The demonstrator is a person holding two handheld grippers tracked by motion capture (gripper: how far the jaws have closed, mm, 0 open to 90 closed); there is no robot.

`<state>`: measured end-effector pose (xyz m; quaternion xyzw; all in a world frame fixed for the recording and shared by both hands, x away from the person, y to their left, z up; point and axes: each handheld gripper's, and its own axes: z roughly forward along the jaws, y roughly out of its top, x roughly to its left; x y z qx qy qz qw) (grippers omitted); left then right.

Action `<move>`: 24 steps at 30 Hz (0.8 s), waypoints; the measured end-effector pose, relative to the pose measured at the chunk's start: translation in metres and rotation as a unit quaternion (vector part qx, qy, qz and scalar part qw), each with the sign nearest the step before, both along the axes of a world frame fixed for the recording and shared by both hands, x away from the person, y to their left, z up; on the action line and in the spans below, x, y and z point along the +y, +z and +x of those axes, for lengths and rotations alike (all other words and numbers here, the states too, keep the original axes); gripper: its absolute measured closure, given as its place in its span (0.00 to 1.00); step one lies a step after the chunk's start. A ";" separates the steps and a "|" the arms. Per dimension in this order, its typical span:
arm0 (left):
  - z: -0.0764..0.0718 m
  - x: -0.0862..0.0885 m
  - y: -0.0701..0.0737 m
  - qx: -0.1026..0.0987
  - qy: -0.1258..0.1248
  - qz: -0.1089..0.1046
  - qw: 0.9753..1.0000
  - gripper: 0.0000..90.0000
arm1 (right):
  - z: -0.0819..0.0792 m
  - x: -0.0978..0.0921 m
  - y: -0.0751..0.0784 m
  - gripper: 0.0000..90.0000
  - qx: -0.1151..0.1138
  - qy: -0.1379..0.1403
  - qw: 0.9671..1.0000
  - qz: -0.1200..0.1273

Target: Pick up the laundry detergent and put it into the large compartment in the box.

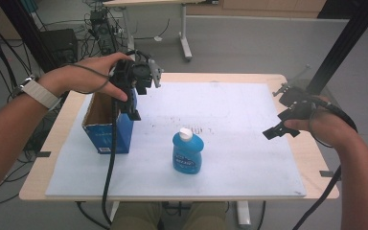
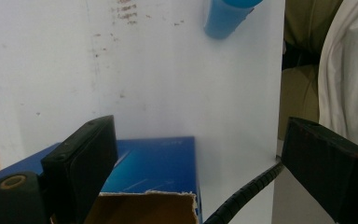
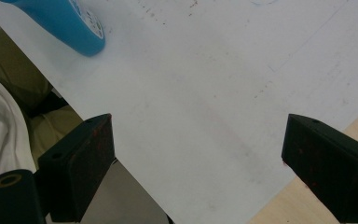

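The left gripper (image 1: 133, 96) was held over the open blue box (image 1: 109, 129) at the table's left, jaws spread wide, nothing gripped. The blue bottle (image 1: 187, 153) was seen upright near centre. The right gripper (image 1: 287, 120) was hovering far right, jaws wide, empty

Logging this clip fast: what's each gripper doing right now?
Left gripper: open, holding nothing, above the box.
Right gripper: open, holding nothing, over the table's right side.
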<state>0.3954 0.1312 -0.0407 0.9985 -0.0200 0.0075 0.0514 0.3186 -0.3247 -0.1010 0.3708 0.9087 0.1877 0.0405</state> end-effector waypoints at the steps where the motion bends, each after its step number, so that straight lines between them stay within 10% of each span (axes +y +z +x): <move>1: 0.000 0.000 0.000 0.000 0.000 0.000 1.000 0.12 | 0.000 0.000 0.000 0.10 0.000 -0.001 1.000 0.000; 24: -0.002 -0.009 0.001 -0.002 -0.024 -0.003 1.000 0.08 | -0.002 -0.003 -0.007 0.10 0.007 -0.004 1.000 0.007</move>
